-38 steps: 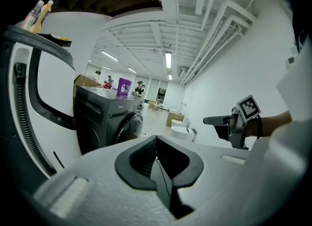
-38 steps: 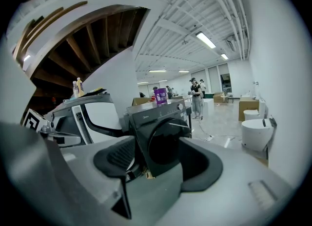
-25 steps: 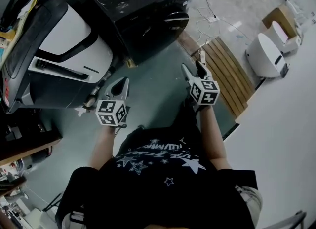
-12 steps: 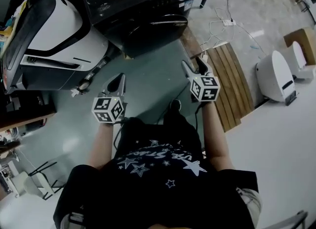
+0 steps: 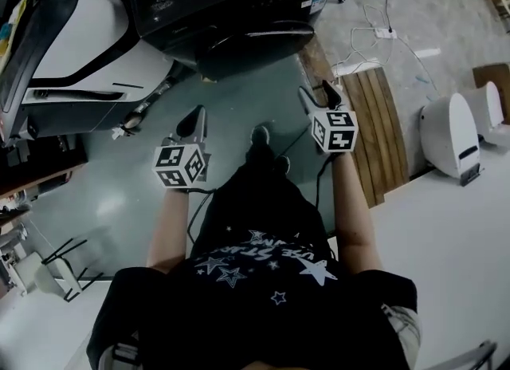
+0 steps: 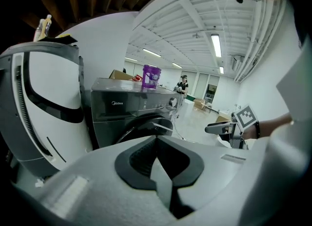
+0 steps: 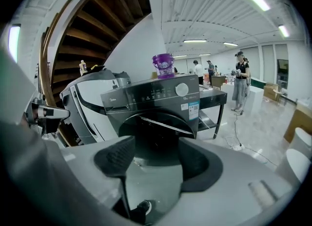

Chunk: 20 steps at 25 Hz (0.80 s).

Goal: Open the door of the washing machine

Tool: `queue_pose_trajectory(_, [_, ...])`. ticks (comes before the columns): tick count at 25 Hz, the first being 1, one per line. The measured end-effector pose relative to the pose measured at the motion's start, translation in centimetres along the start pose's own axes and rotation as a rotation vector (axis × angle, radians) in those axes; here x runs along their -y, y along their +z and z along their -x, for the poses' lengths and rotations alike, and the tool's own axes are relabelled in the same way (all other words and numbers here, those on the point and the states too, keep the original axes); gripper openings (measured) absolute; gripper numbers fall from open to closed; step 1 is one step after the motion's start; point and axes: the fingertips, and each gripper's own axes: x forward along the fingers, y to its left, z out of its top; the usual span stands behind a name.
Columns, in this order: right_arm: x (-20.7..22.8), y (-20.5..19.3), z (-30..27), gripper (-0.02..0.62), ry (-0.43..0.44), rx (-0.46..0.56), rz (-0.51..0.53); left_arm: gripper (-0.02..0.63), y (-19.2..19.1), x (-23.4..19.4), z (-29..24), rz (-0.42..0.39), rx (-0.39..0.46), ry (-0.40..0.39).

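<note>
We judge this the approach. The washing machine [image 5: 231, 1] has its door [image 7: 161, 130] seemingly shut. In front of it, the left gripper [image 5: 194, 115] has jaws pressed together, while the right gripper [image 5: 317, 93] has jaws spread and empty. Next comes reaching the door's edge.

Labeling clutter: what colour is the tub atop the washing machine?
Purple tub; clearest in the right gripper view.

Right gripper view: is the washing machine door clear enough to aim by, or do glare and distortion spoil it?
Right gripper view: washing machine centred and sharp, its door dark with one bright reflected streak; straight lines bow toward the rim; the open right tool is slightly soft close up. Left gripper view: ceiling lamp glares, washing machine sits left of centre. Head view: even light.
</note>
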Motion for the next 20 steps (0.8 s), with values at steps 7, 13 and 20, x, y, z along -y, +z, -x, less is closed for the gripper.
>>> queue_pose_trajectory(7, [2.5,2.1,-6.0,0.282,-0.034,-0.061,0.115,0.011,0.9,-2.3,-8.1,-0.066,-0.028,-0.060])
queue_pose_trajectory(13, [5.4,3.2,-11.6,0.282,-0.051,-0.120,0.225,0.011,1.4,-3.3,-12.8,-0.081,-0.032,-0.086])
queue_pose_trajectory(20, [8.2,2.3,-16.6,0.282,-0.019,-0.183,0.333,0.011,-0.3,-3.5,-15.8,-0.020,-0.060,-0.061])
